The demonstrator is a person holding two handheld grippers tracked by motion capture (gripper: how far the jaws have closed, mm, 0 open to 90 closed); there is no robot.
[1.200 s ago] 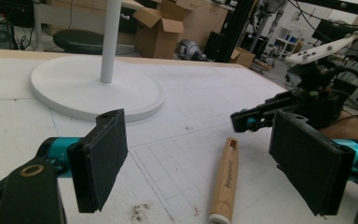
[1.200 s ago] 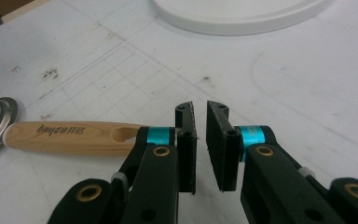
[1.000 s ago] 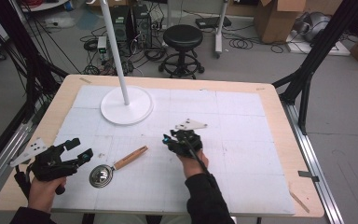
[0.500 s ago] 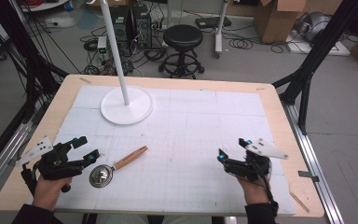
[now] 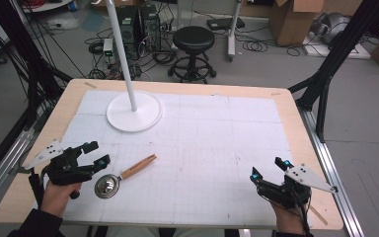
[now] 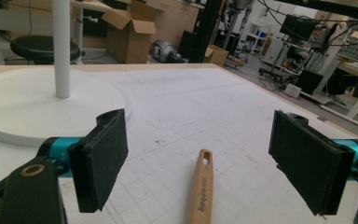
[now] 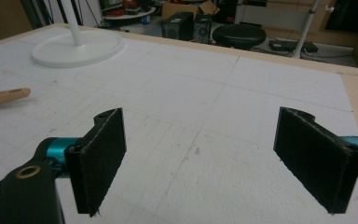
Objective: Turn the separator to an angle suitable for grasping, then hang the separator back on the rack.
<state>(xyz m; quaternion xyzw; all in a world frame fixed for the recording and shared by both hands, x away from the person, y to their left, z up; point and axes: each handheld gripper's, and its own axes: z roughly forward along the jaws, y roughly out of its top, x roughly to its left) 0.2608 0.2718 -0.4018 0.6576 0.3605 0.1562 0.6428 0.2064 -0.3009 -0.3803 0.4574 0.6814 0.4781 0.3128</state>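
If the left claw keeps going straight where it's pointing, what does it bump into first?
Probably the wooden handle of the scoop, lying on the mat between the open left claw's jaws. Depth is hard to judge.

Hand-held gripper jaws wide apart w/ wooden handle between.

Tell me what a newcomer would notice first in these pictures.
First, the white lamp stand, its round base at the far left of the gridded mat and its pole rising out of frame. Next, the wooden-handled metal scoop lying near the front left, just ahead of the open left gripper. The right gripper, also open, sits at the front right corner with nothing between its jaws.
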